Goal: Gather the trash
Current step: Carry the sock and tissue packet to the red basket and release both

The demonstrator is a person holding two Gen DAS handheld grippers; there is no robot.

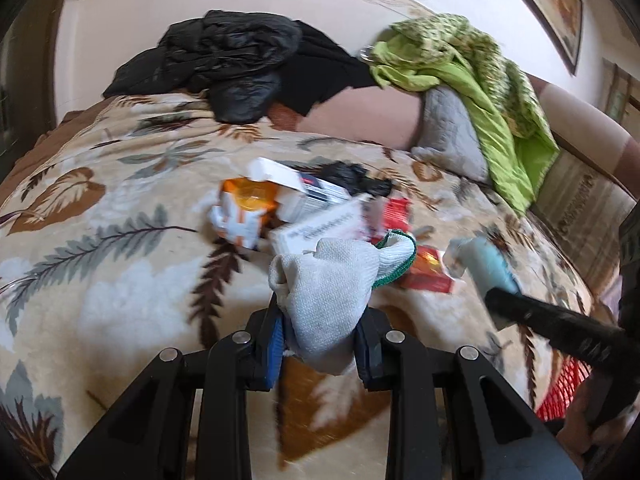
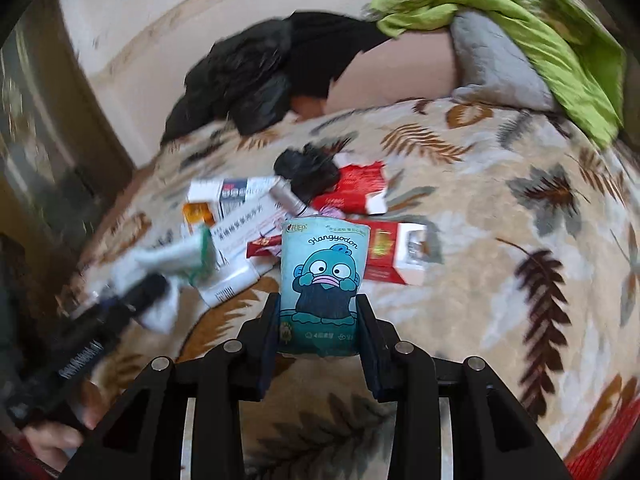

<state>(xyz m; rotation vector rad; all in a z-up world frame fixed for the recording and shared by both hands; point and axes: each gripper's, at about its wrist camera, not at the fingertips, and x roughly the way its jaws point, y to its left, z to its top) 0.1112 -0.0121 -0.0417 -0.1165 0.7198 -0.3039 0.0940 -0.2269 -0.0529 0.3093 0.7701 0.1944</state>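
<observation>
Two grippers work over a bed (image 1: 100, 240) covered by a leaf-patterned blanket, each with something clamped in it.

From the left wrist view, the left gripper (image 1: 320, 320) has its jaws closed on a grey-white sock (image 1: 328, 280) with a green cuff, which sticks up between the blue pads clear of the blanket. Beyond it lies the heap of trash: an orange and white box (image 1: 244, 216), a white carton (image 1: 304, 196), a crumpled black bag (image 1: 356, 180) and red packets (image 1: 424, 272). At the right edge the other gripper comes in, blurred, carrying a pale blue pack. Farther back lie a black jacket (image 1: 232, 68), a grey pillow (image 1: 448, 132) and a green cloth (image 1: 480, 76) (all against the wall end of the bed).

From the right wrist view, the right gripper (image 2: 322, 320) has its jaws pressed on both sides of a blue tissue pack (image 2: 324, 280) printed with a cartoon fish, held upright above the blanket. Just behind the pack sit a red box (image 2: 392, 256) with an open white end, a second red packet (image 2: 356, 188), long white cartons (image 2: 240, 232) and the black bag (image 2: 308, 172). At the left the other gripper shows, blurred, with the sock in it, and fingers of a hand (image 2: 52, 436) on its handle.
</observation>
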